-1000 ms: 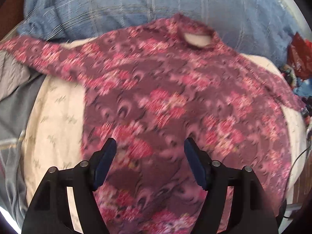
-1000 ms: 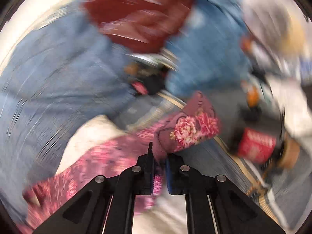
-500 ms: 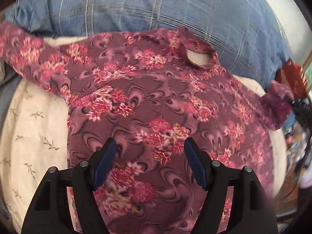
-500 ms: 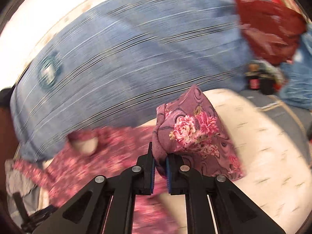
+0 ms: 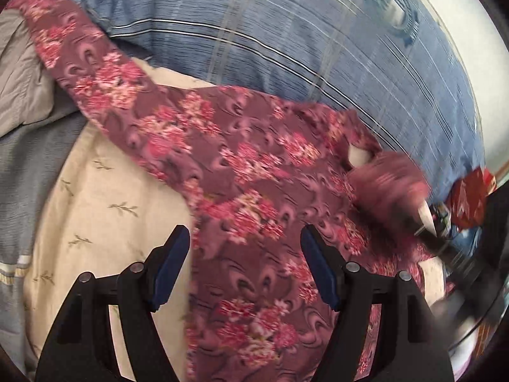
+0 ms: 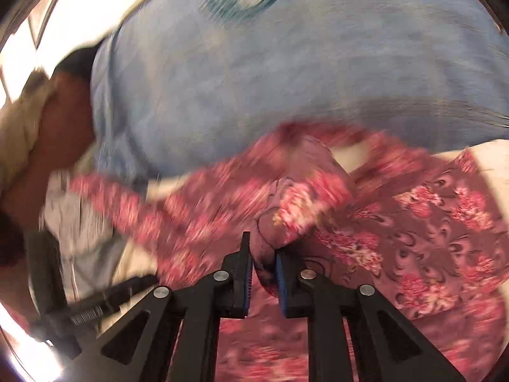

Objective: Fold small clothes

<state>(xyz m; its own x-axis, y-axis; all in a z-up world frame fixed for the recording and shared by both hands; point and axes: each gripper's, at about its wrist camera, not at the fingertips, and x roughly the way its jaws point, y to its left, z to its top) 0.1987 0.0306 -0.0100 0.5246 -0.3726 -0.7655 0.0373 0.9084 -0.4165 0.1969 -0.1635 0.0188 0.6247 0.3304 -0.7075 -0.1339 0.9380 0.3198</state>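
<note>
A maroon long-sleeved top with pink flowers (image 5: 254,172) lies spread on a cream bedsheet (image 5: 105,197). Its left sleeve (image 5: 82,73) stretches up to the far left. My left gripper (image 5: 245,242) is open and empty, hovering over the top's lower left side. My right gripper (image 6: 262,251) is shut on the right sleeve's cuff (image 6: 299,200) and holds it over the top's chest, near the neckline (image 6: 350,152). In the left wrist view the held sleeve (image 5: 388,178) shows as a blur at the right, beside the neck opening.
A large blue striped pillow (image 5: 318,47) lies behind the top. Grey bedding (image 5: 28,146) is bunched at the left. A red packet (image 5: 470,197) and small clutter sit at the far right edge of the bed.
My right gripper has carried the right sleeve inward from beyond the bed's right edge to over the top's chest. My left gripper has shifted left towards the top's left side.
</note>
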